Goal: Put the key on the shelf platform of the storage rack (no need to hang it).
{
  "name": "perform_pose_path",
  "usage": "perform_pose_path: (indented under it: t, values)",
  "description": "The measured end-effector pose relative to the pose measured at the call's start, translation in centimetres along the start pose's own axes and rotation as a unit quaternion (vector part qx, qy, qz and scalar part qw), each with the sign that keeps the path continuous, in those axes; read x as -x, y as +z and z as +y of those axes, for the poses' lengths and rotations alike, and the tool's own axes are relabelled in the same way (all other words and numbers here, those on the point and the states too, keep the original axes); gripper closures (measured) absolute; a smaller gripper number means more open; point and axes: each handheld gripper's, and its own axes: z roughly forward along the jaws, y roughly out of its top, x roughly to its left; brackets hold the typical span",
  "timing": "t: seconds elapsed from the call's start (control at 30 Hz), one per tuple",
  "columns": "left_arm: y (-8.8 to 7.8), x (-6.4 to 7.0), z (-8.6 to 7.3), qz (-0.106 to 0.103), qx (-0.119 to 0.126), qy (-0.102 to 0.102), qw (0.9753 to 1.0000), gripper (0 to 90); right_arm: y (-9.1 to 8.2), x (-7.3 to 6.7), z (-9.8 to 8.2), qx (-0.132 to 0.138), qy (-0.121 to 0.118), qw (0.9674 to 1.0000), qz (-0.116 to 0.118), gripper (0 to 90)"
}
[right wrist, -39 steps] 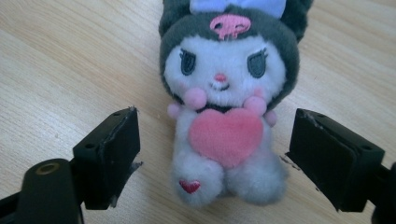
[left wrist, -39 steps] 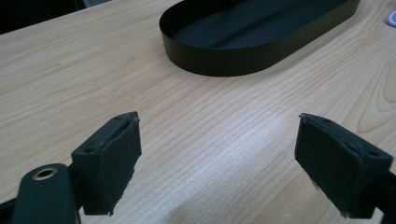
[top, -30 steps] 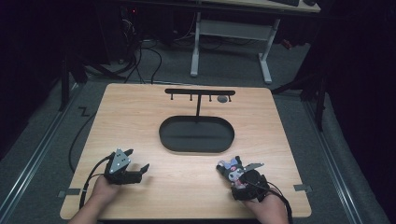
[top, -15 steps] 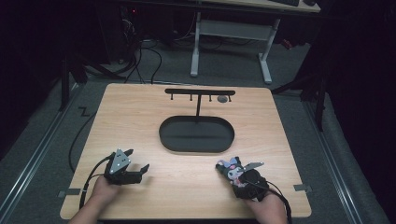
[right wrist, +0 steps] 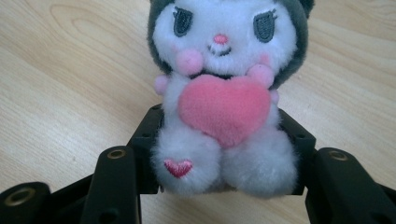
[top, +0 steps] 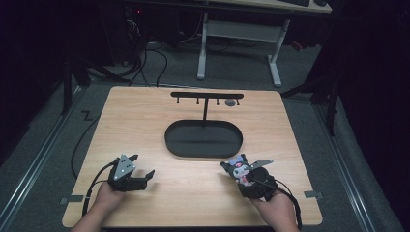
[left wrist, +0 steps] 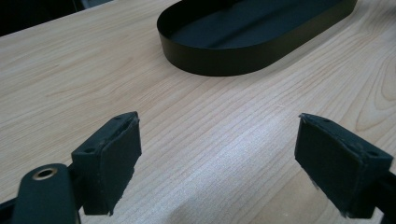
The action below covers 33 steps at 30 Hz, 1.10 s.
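Plush toy, small white-and-grey character doll hugging a pink heart, sits clamped in the right gripper at the near right of the table, in front of the black oval tray. Jaws have just been closing and now pinch its lower body from both sides, pads pressing into the fur at hip level. Judged very light, soft and squashy; fuzzy surface grips well, so slip risk is low, and nothing breakable. Body gives under pressure, so hold may sag or twist; head looks heavier than the legs and could tip it forward. Best grip looks like the torso, as now, not ears or heart. Stand with hooks rises behind the tray. Left gripper rests at near left, jaws wide apart, nothing between them, only bare wood.
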Motion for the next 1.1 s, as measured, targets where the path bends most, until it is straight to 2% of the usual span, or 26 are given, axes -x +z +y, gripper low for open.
perform_pose_path:
  t: [0.67,0.8,1.1]
  values:
    - [0.0,0.1,0.0,-0.002,-0.003,0.003,1.0000,15.4,0.4,1.0,3.6,0.015,0.025,0.9994,0.017,47.3]
    - [0.1,0.1,0.0,-0.002,-0.003,0.003,1.0000,15.4,0.5,1.2,4.7,0.005,0.022,0.9995,0.023,47.3]
    - [0.1,0.1,0.0,-0.003,-0.003,0.004,1.0000,15.4,0.4,1.2,6.6,-0.010,0.009,0.9997,0.020,47.3]
